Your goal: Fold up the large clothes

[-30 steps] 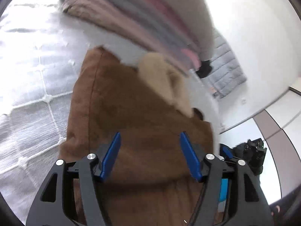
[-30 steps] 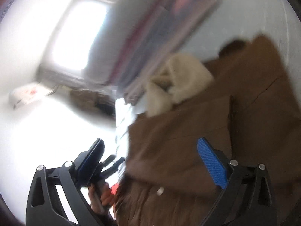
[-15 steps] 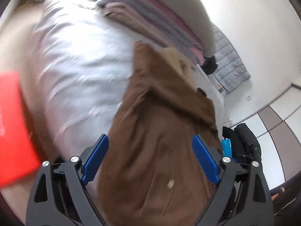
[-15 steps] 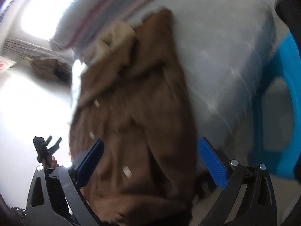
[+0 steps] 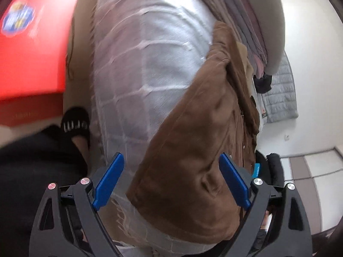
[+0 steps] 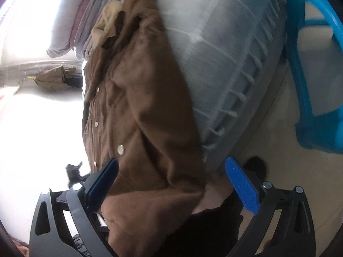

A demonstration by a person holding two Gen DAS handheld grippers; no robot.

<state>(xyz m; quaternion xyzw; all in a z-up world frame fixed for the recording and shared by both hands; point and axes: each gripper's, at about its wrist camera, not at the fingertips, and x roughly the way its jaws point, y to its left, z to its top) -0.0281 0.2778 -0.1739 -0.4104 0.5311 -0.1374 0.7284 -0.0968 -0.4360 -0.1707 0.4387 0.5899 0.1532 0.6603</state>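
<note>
A brown jacket (image 5: 193, 150) with a cream collar lining (image 5: 244, 51) lies lengthwise on the white quilted bed (image 5: 139, 64), its hem at the near edge. My left gripper (image 5: 171, 180) hovers open over that hem, and neither blue pad touches the cloth. In the right wrist view the jacket (image 6: 139, 117) shows its snap buttons, and its hem droops over the edge of the bed (image 6: 225, 53). My right gripper (image 6: 172, 184) is open wide above that hem and holds nothing.
Folded clothes (image 5: 246, 10) are stacked at the far end of the bed. A red box (image 5: 32, 42) and a person's foot in a black slipper (image 5: 75, 124) are left of the bed. A blue plastic stool (image 6: 310, 85) stands to the right. A grey quilted item (image 5: 280, 92) lies beyond.
Both grippers have pulled back from the collar end to the near edge of the bed and sunk lower. The left jaws have spread wider. The red box, foot and stool have come into view.
</note>
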